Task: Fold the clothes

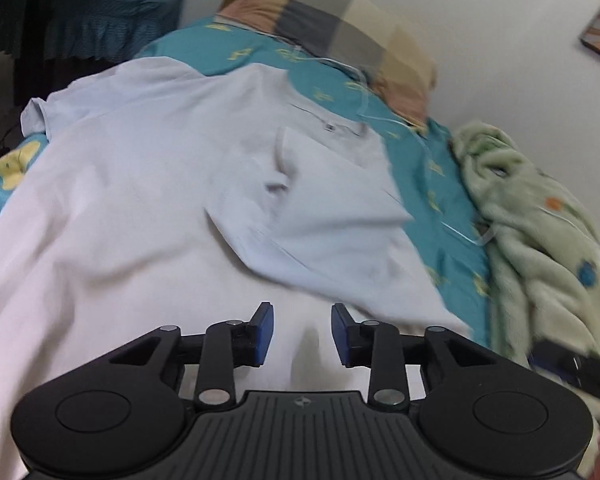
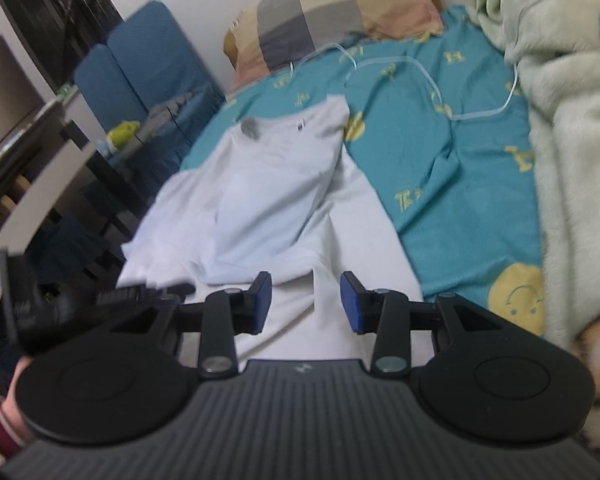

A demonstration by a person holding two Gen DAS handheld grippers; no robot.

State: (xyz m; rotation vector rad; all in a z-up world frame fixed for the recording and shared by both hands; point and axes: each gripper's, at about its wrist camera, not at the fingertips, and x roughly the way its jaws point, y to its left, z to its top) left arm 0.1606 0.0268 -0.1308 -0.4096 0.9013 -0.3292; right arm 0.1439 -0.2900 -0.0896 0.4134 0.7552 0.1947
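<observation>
A pale, near-white shirt [image 1: 148,184] lies spread on the teal bedsheet [image 1: 432,184], collar toward the pillow, with its right sleeve [image 1: 324,224] folded in over the body. My left gripper [image 1: 302,334] is open and empty, hovering just above the shirt's lower part. The shirt also shows in the right wrist view [image 2: 268,196], with the folded part on top. My right gripper [image 2: 306,302] is open and empty above the shirt's near hem. The other gripper [image 2: 140,294] shows at the left of the right wrist view, low over the shirt's left edge.
A checked pillow [image 1: 340,20] lies at the head of the bed. A fluffy green blanket [image 1: 540,240] is heaped along the right side. A thin white cable [image 2: 420,76] loops over the sheet [image 2: 460,168]. Blue cushions [image 2: 148,64] and dark furniture [image 2: 40,20] stand left of the bed.
</observation>
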